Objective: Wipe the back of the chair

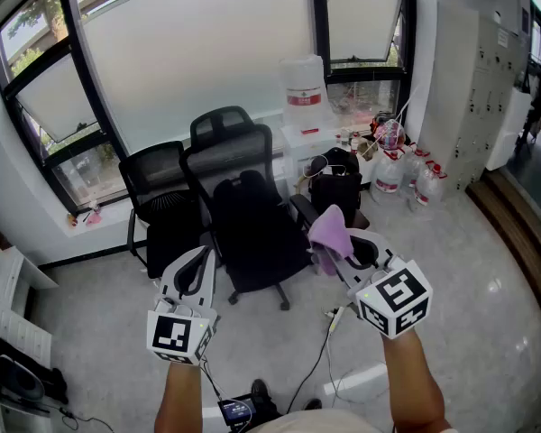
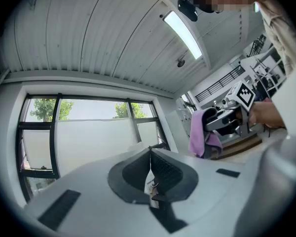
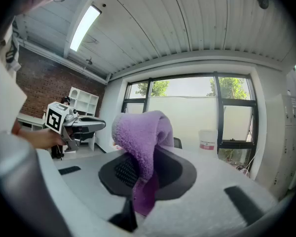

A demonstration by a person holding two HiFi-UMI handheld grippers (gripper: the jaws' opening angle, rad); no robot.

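Observation:
Three black office chairs stand by the window; the nearest chair point(image 1: 252, 219) faces me with its mesh back point(image 1: 230, 156) toward the glass. My right gripper point(image 1: 338, 246) is shut on a purple cloth point(image 1: 330, 235), held in the air just right of that chair's seat. The cloth point(image 3: 143, 147) drapes over the closed jaws in the right gripper view. My left gripper point(image 1: 197, 264) hovers at the chair's left front, jaws shut and empty point(image 2: 150, 174). The purple cloth point(image 2: 200, 132) shows at the right of the left gripper view.
A second chair point(image 1: 162, 197) and a third chair point(image 1: 221, 124) crowd behind the nearest one. A white counter point(image 1: 311, 138) with a large jug point(image 1: 304, 88), bottles point(image 1: 406, 170) and a dark bag point(image 1: 335, 188) lie to the right. Cables point(image 1: 320, 354) run across the floor.

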